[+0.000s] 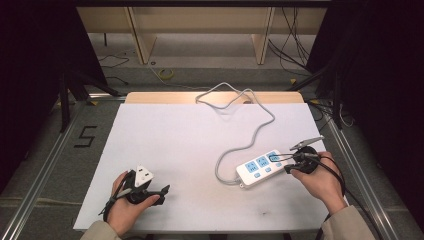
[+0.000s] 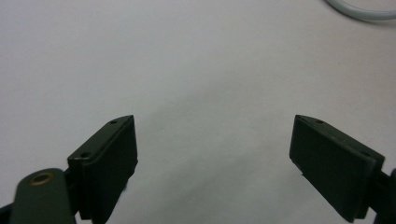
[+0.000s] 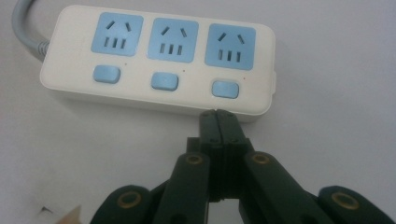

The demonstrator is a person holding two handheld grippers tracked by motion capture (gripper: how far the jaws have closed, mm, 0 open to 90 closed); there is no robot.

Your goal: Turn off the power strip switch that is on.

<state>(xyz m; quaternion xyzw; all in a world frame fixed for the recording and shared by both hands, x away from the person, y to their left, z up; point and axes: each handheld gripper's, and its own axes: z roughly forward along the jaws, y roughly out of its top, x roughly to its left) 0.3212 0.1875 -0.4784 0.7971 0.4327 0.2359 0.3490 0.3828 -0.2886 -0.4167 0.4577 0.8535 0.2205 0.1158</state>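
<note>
A white power strip [image 1: 262,168] with three blue sockets and three blue buttons lies at the right of the white table [image 1: 175,145]. Its grey cable [image 1: 250,140] snakes to the far edge. My right gripper [image 1: 287,169] is shut, with nothing held. In the right gripper view its tips [image 3: 218,115] sit at the near long side of the power strip [image 3: 159,60], just below the rightmost button [image 3: 224,89]. My left gripper [image 1: 153,188] rests near the front left of the table. Its jaws stand wide open [image 2: 215,140] over bare surface, nothing between them.
A loop of the grey cable [image 2: 359,11] crosses the top right corner of the left gripper view. Wooden furniture legs and loose wires stand on the floor beyond the table's far edge. Metal rails run along both sides of the table.
</note>
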